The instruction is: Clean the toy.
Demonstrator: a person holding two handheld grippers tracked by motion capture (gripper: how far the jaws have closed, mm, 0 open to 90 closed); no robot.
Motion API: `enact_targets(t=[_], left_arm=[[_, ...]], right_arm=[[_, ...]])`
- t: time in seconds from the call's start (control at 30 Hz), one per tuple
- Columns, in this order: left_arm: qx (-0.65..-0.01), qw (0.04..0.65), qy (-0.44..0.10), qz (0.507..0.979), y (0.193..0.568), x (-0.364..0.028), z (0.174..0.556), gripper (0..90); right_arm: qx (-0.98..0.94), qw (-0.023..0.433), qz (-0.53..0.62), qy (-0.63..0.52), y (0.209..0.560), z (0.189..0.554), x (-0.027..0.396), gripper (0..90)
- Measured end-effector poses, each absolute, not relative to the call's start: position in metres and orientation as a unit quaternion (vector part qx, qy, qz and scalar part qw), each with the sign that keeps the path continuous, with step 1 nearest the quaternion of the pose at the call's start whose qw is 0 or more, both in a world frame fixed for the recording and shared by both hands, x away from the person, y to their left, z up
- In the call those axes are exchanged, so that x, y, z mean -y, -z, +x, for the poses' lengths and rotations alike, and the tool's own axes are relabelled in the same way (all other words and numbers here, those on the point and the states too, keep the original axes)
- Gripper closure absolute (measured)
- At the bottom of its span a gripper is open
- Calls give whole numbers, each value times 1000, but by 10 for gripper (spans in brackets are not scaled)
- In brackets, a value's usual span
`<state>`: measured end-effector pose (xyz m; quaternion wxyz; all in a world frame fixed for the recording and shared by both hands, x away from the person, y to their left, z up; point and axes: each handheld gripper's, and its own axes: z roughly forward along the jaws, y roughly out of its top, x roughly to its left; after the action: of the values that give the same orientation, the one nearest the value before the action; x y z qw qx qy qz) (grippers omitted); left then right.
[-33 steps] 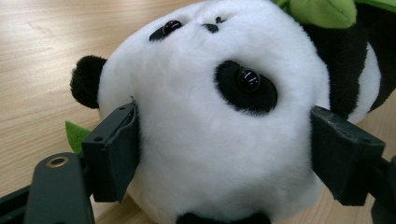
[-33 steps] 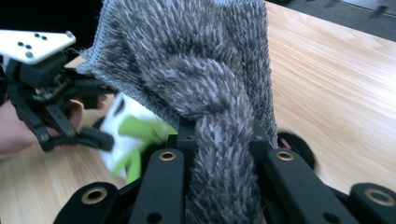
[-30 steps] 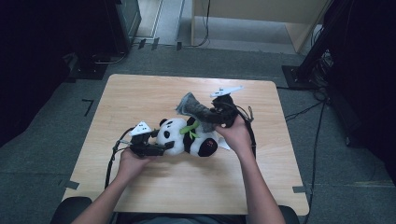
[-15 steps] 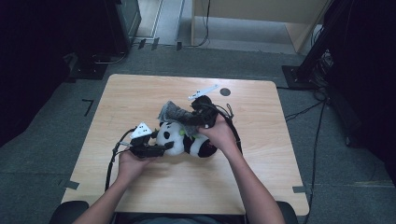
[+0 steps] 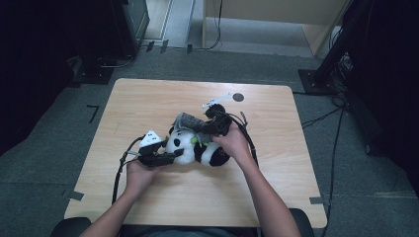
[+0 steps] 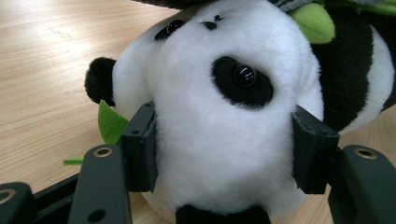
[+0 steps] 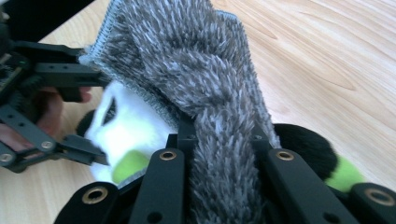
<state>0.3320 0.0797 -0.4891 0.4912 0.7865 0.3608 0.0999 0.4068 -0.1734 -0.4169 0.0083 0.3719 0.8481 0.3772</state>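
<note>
A black-and-white plush panda (image 5: 197, 148) with green leaf trim lies on the wooden table (image 5: 148, 98). My left gripper (image 5: 173, 157) comes in from its left. In the left gripper view the panda's head (image 6: 224, 107) sits between the jaws, which have just been closing, and both pads (image 6: 140, 149) press into the fur. My right gripper (image 5: 205, 127) is shut on a grey fuzzy cloth (image 5: 187, 121), held just over the head. In the right gripper view the cloth (image 7: 201, 70) rises from the closed jaws (image 7: 222, 135) and drapes above the white head (image 7: 126, 121).
A small dark round mark (image 5: 238, 97) sits on the table's far side, near the right gripper's white tag (image 5: 216, 101). Cables trail from both grippers across the tabletop. Dark equipment (image 5: 123, 24) and a wooden cabinet (image 5: 276, 15) stand on the floor beyond the table.
The right gripper has carried the grey cloth left and down, close over the panda's head. The left gripper's jaws have closed onto the head. The left hand has stayed put.
</note>
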Motion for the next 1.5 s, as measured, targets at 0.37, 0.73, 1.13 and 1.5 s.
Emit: enact_targets(t=[0.37, 0.73, 1.13, 1.5], left_arm=[[-360, 494, -90, 786, 489, -81, 334, 370], [-358, 494, -82, 788, 489, -84, 338, 363], [-358, 496, -83, 787, 489, -84, 338, 358], [-358, 491, -83, 790, 489, -83, 338, 365]], right_arm=[[-842, 32, 384, -378, 410, 408, 190, 767], [-821, 41, 400, -405, 390, 403, 210, 769], [-846, 30, 341, -409, 383, 380, 169, 767], [-840, 30, 373, -392, 413, 397, 183, 767]])
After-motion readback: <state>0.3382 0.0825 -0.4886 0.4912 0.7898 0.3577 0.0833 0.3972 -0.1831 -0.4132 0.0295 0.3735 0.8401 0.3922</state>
